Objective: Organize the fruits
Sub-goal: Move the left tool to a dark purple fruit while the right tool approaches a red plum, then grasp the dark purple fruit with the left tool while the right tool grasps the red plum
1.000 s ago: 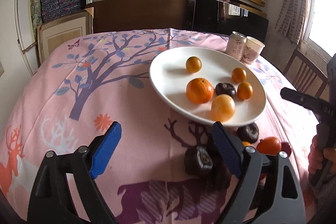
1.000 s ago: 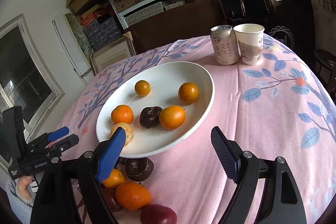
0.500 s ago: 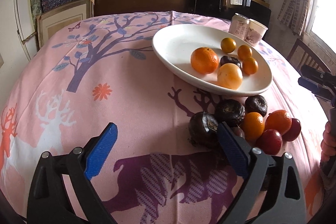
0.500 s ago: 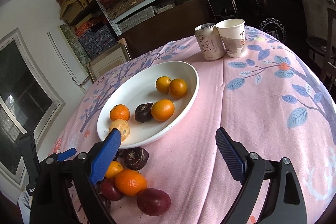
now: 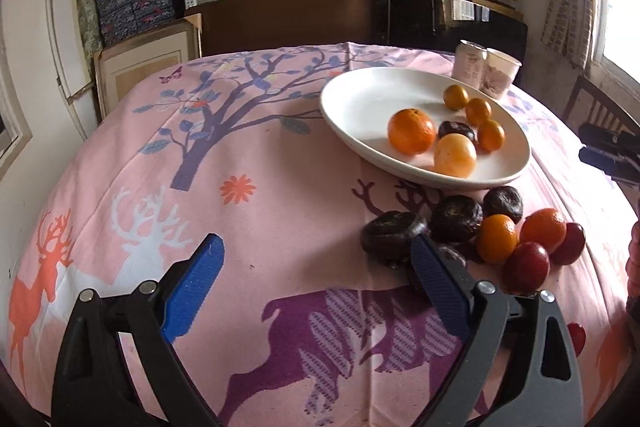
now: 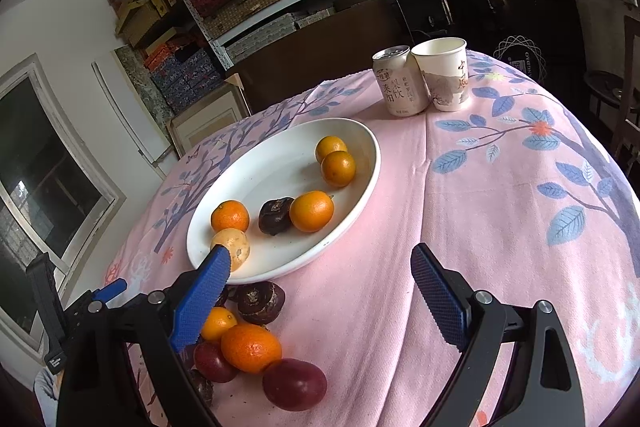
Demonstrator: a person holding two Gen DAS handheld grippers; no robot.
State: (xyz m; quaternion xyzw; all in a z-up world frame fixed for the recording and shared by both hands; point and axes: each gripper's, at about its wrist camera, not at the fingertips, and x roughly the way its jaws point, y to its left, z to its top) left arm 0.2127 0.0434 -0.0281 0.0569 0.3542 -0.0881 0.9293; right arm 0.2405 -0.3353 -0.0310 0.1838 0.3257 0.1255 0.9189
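Observation:
A white plate [image 5: 360, 99] [image 6: 272, 171] holds several fruits: oranges, a pale yellow one [image 5: 455, 155] and a dark one [image 6: 276, 215]. A loose pile lies on the cloth in front of it: dark wrinkled fruits [image 5: 456, 218], oranges [image 6: 250, 347] and red-purple fruits [image 6: 294, 383]. My left gripper [image 5: 316, 281] is open and empty, low over the cloth just left of the pile. My right gripper [image 6: 320, 291] is open and empty, above the pile and the plate's near rim.
A drink can [image 6: 400, 81] and a paper cup [image 6: 444, 73] stand together beyond the plate. The pink patterned tablecloth [image 5: 240, 187] covers a round table. Shelves of boxes, a dark cabinet and a wooden chair [image 5: 600, 107] stand behind.
Both grippers have drawn back and away from the plate, so the pile of loose fruits has come into fuller view. Both have stayed open. No fruit has moved.

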